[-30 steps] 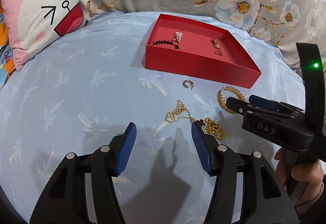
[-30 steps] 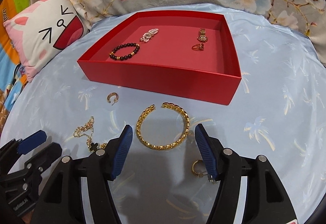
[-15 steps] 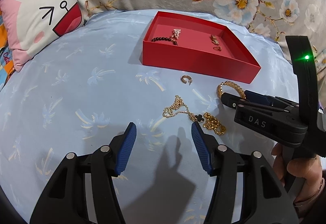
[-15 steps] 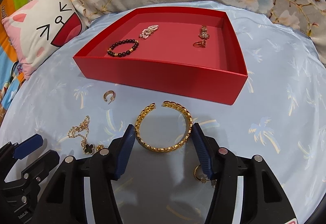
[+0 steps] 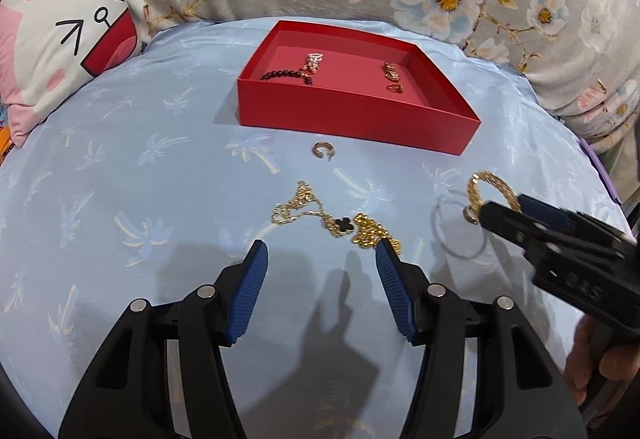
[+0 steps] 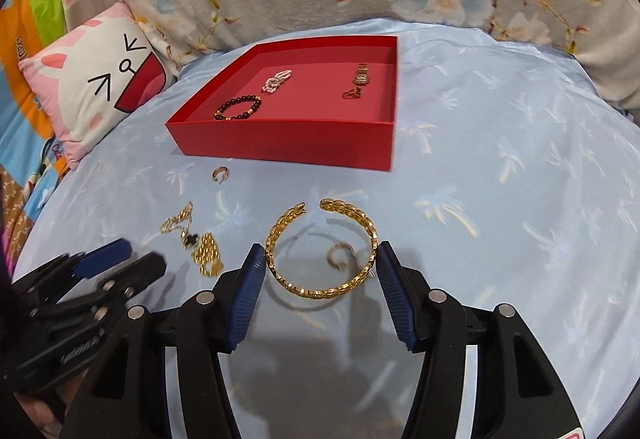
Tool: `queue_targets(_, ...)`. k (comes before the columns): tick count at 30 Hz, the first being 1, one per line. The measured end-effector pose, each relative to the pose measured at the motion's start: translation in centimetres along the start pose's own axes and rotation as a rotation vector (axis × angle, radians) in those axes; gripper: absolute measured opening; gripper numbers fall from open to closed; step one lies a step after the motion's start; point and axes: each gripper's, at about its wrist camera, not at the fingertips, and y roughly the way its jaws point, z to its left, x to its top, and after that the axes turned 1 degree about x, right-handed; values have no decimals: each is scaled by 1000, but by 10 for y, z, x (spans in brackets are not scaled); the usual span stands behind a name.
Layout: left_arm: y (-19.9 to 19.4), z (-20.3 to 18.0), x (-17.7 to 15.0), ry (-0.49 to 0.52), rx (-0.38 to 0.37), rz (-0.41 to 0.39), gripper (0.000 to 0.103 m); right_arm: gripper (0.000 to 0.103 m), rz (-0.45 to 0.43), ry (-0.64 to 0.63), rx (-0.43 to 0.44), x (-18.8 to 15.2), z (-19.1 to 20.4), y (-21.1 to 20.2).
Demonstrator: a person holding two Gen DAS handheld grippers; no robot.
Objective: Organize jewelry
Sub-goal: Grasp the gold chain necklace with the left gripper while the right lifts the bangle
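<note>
A: Where is the gold bangle [image 6: 320,247]?

B: Between the blue pads [image 6: 248,295] of the right gripper [image 6: 320,259], which press its 2 sides. It looks lifted off the blue sheet [image 6: 500,239], with its shadow ring lying under it. The open gap in the bangle faces 12 o'clock, toward the red tray [image 6: 288,141]. In the left wrist view the same bangle [image 5: 490,185] pokes out past the tip of the right gripper [image 5: 508,209] at about 3 o'clock.

A: So the right claw has it?

B: Yes. Its jaws have just been closing, and they now stand about half apart, clamped on the bangle.

A: And the left gripper [image 5: 320,259]?

B: Half open and holding nothing. The gold chain with the black clover [image 5: 342,225] lies just past its fingertips at 12 o'clock.

A: What else is loose?

B: A small hoop earring [image 6: 340,255] shows on the sheet through the bangle's ring. Another small gold hoop [image 5: 322,150] lies just in front of the tray.

A: Inside the tray?

B: A dark bead bracelet [image 6: 238,108] at 9 o'clock, a pearl piece [image 6: 276,81] behind it, and 2 small gold pieces [image 6: 358,85] at 3 o'clock. A cat cushion [image 6: 96,95] lies at 10 o'clock.
</note>
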Motion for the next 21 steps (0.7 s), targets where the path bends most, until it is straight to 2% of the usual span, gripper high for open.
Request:
queue_targets(9,21,6,12,-6,54,7,54,56,32,31,26,-31,-6,-21)
queue_targets(17,36,2,16,29,97,43,48,56,37,16,42,-35,3,-20)
queue_targets(19,38,-1,17,37,98,44,44,56,38,19,46,-35,3,-20)
queue_targets(21,39,-4,18,48,87,43,31,56,39,19,47,-35,3,-19)
